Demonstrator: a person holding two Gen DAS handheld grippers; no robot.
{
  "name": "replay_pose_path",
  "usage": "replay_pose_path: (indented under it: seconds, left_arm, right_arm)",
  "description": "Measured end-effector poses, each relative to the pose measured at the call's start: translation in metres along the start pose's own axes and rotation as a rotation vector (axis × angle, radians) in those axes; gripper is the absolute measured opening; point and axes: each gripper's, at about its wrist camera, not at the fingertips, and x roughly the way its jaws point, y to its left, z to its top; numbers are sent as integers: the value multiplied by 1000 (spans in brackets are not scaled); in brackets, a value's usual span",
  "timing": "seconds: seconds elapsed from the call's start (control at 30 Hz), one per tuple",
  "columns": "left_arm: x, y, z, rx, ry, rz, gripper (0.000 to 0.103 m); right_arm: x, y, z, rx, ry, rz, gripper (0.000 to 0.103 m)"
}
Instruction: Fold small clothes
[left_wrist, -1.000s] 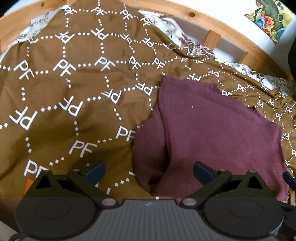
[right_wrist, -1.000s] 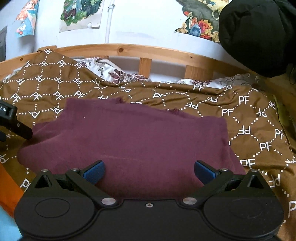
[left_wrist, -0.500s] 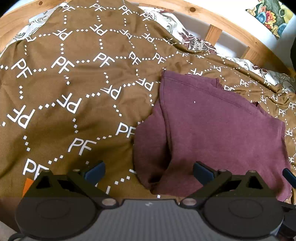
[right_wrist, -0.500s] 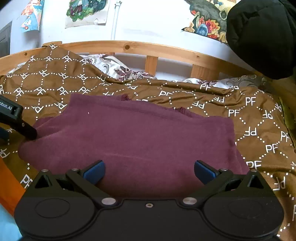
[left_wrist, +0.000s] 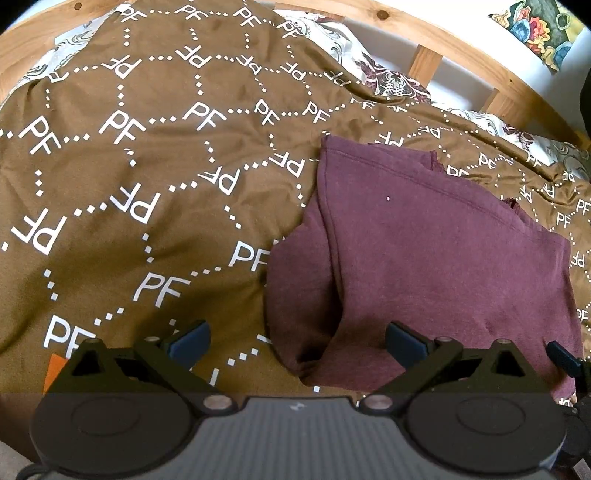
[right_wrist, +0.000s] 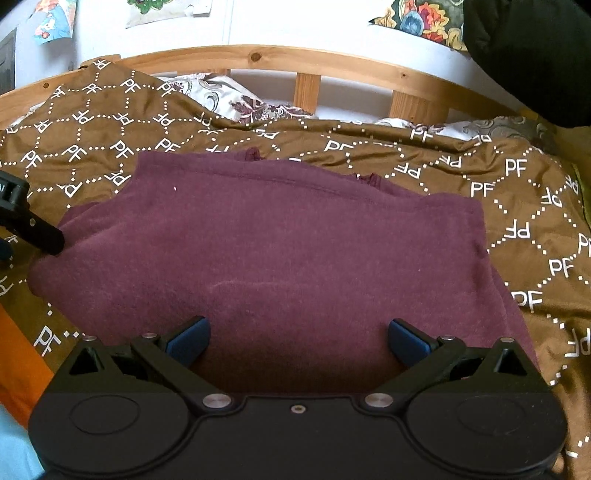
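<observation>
On soft brown patterned bedspread (left_wrist: 155, 206), folded fuzzy maroon garment (right_wrist: 280, 251), roughly rectangular.

The garment (left_wrist: 436, 251) (right_wrist: 280, 251) is a maroon knit piece, lying folded and mostly flat on the brown bedspread (left_wrist: 147, 166) (right_wrist: 517, 206) printed with white "PF" letters. Its top layer is smooth, with a stitched hem running along the far edge. At the left side, a lower layer bulges out from under the top layer in a loose, rounded fold. Small frayed bits protrude at the far edge.
</observation>
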Motion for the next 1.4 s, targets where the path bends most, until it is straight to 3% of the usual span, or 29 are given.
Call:
replay_pose_path:
  seconds: [0.2, 0.33, 0.6, 0.7, 0.83, 1.23, 1.4]
  left_arm:
    - [0, -1, 0, 8, 2, -9, 102]
    - [-2, -2, 1, 3, -2, -54, 102]
    - [8, 11, 9, -88, 35, -97, 102]
    - [19, 16, 12, -119, 73, -111, 102]
    - [29, 13, 14, -117, 91, -100, 102]
    - [51, 5, 20, -95, 98, -45, 103]
    - [49, 7, 20, -107, 95, -57, 103]
  right_arm:
    - [4, 0, 0, 2, 21, 3, 102]
    - [5, -1, -1, 10, 29, 7, 102]
    - [-4, -6, 5, 45, -47, 10, 102]
    - [2, -6, 6, 44, -19, 14, 102]
    - [14, -4, 4, 41, 48, 20, 102]
    - [18, -9, 4, 55, 61, 34, 102]
    - [19, -12, 3, 68, 66, 44, 102]
